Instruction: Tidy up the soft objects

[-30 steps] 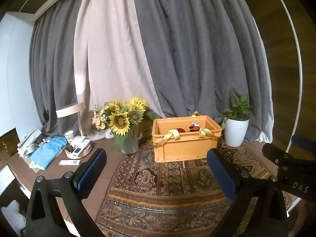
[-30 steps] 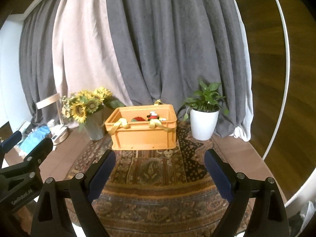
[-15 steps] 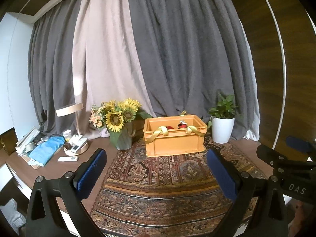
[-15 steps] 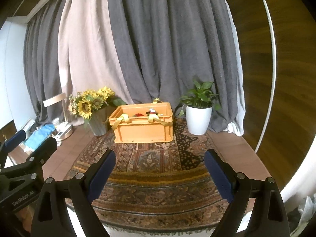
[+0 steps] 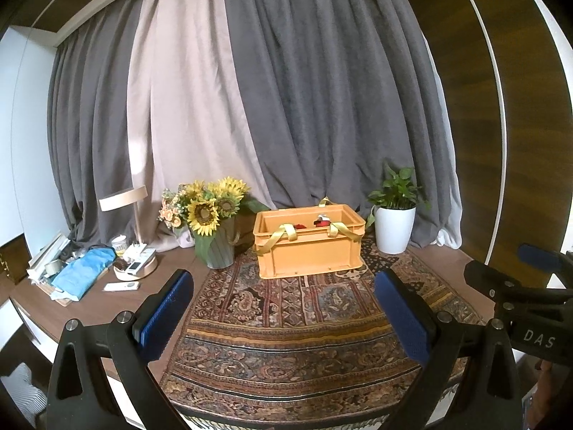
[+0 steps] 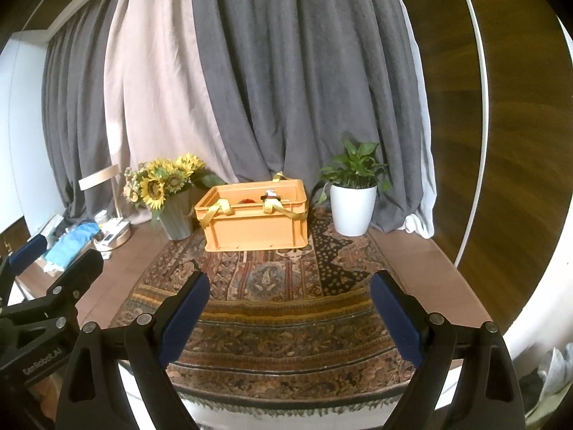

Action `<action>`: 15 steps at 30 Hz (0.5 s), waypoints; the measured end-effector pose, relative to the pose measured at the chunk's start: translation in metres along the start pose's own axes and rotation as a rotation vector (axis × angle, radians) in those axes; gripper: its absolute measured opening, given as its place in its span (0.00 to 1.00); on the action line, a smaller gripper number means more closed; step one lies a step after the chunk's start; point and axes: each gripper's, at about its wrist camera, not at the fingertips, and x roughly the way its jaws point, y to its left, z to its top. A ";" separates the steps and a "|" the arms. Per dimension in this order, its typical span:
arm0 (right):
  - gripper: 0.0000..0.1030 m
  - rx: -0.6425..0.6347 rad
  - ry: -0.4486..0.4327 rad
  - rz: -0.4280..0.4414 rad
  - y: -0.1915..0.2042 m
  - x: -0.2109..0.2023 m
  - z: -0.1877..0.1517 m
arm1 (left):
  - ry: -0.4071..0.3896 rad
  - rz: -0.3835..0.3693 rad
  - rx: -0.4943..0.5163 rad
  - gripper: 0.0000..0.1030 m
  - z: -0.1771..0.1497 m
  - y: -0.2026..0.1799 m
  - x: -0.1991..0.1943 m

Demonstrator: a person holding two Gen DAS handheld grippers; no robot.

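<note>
Surface: brown wooden tabletop (image 5: 89, 308), largely covered by a patterned oriental rug (image 5: 286, 315) with its fringed edge at the near side. Backdrop: grey and beige curtains (image 5: 250, 107); white wall at far left, dark wood panelling with a white curved trim (image 6: 480, 125) at right.

Left to right along the back: blue cloth (image 5: 84, 276) over a stack of clutter; round wooden tray (image 5: 138, 268) carrying remote controls, with a lamp (image 5: 123, 199) rising from it; a separate white remote (image 5: 121, 286) just in front of the tray; grey vase of sunflowers (image 5: 211, 215) at the rug's left edge; orange crate (image 5: 309, 247) centred on the rug, yellow straps draped over its front rim, soft toys (image 5: 322, 220) partly visible inside, red and white, details too small to tell; white pot with a green plant (image 5: 394, 222) at right, just beside the crate.

Writing: "DAS" on the right gripper's body in the left wrist view; "GenRobot.AI" on the left gripper's body in the right wrist view.

Left gripper (image 5: 283, 308): blue-padded fingers wide apart, nothing between them, held over the near rug. Right gripper (image 6: 286, 315): likewise spread apart and holding nothing.

Open rug between grippers and crate; bare tabletop strips at both sides of the rug.
</note>
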 end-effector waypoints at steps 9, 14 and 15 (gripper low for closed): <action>0.89 0.000 0.003 0.005 0.001 0.000 0.000 | -0.001 0.005 -0.001 1.00 -0.001 -0.001 -0.001; 0.89 0.000 0.001 0.005 0.002 0.000 0.000 | 0.000 0.000 0.001 1.00 -0.001 0.000 -0.002; 0.89 0.000 0.002 0.006 0.002 0.000 0.000 | -0.001 0.000 0.001 1.00 -0.001 0.000 -0.003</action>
